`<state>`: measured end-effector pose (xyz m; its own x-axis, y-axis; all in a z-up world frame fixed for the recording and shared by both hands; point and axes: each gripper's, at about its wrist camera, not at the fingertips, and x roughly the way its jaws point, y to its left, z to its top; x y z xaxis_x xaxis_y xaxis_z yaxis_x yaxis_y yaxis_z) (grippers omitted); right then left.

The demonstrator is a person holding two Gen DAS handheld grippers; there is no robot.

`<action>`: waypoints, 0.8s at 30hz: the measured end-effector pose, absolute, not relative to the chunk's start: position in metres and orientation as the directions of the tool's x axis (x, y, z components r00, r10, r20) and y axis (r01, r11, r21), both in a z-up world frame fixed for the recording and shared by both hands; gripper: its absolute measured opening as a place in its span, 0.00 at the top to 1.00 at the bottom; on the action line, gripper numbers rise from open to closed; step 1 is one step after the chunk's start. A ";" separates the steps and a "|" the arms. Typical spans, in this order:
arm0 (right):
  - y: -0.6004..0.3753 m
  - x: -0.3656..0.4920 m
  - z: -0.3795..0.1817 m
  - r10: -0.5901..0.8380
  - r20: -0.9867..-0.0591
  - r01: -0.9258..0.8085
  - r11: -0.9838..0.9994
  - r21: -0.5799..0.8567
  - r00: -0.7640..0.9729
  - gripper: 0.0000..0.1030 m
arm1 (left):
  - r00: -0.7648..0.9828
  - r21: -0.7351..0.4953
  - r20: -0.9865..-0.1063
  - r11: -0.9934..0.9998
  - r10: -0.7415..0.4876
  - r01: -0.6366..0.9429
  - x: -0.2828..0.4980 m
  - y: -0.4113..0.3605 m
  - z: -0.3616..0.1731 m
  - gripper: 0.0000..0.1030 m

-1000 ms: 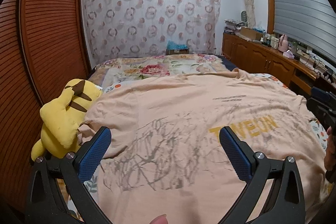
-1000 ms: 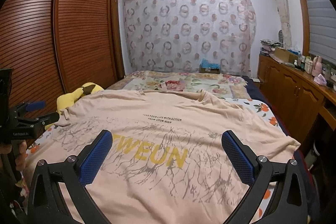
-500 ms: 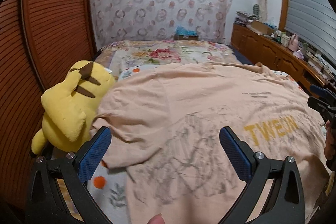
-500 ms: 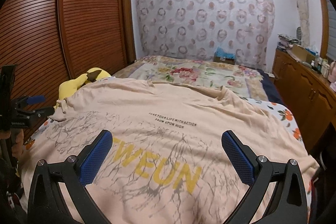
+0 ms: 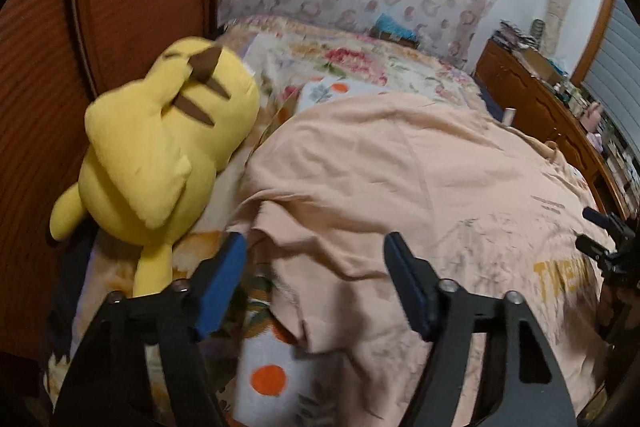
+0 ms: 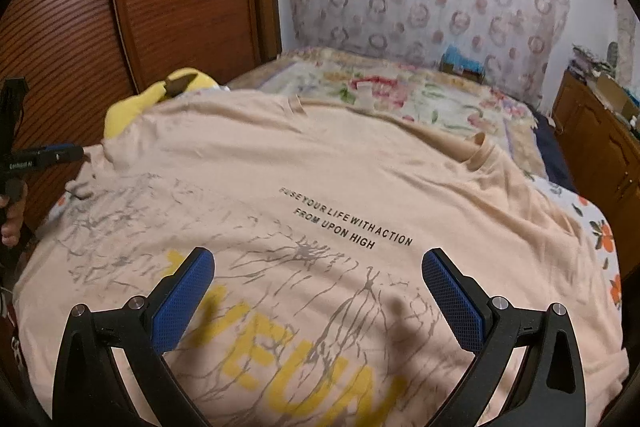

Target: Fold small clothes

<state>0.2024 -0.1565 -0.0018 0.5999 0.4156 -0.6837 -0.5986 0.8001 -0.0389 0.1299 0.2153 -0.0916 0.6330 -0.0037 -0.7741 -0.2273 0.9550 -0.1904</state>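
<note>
Shirt (image 6: 360, 187) lies spread flat, print up, across the bed (image 6: 420, 99). My left claw (image 5: 316, 259) hangs over its sleeve (image 5: 304, 247) at the edge beside the yellow plush (image 5: 160, 147); its jaws are closing, the sleeve cloth below and between them, nothing gripped yet. My right claw (image 6: 318, 275) sits wide open above the yellow lettering, holding nothing. From the right view, the shirt's collar (image 6: 476, 147) points to the far right, its long axis running slantwise from there towards me.
</note>
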 end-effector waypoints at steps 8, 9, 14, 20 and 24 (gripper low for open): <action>-0.146 0.221 -0.002 0.381 -0.725 -0.594 0.803 -0.048 0.573 0.00 | 0.592 -0.242 -0.805 0.934 -0.042 -0.262 0.152 0.234 -0.107 0.45; -0.143 0.222 0.000 0.381 -0.725 -0.594 0.803 -0.048 0.574 0.00 | 0.588 -0.243 -0.807 0.935 -0.047 -0.259 0.155 0.233 -0.108 0.46; -0.139 0.223 -0.003 0.381 -0.727 -0.589 0.807 -0.040 0.572 0.00 | 0.581 -0.164 -0.814 0.957 0.006 -0.240 0.162 0.232 -0.105 0.89; -0.144 0.230 -0.007 0.383 -0.718 -0.578 0.816 -0.033 0.582 0.00 | 0.633 -0.155 -0.774 0.966 0.012 -0.208 0.160 0.228 -0.080 0.95; -0.144 0.231 -0.008 0.378 -0.719 -0.574 0.818 -0.035 0.582 0.00 | 0.678 -0.170 -0.734 0.977 -0.038 -0.128 0.169 0.206 -0.050 0.96</action>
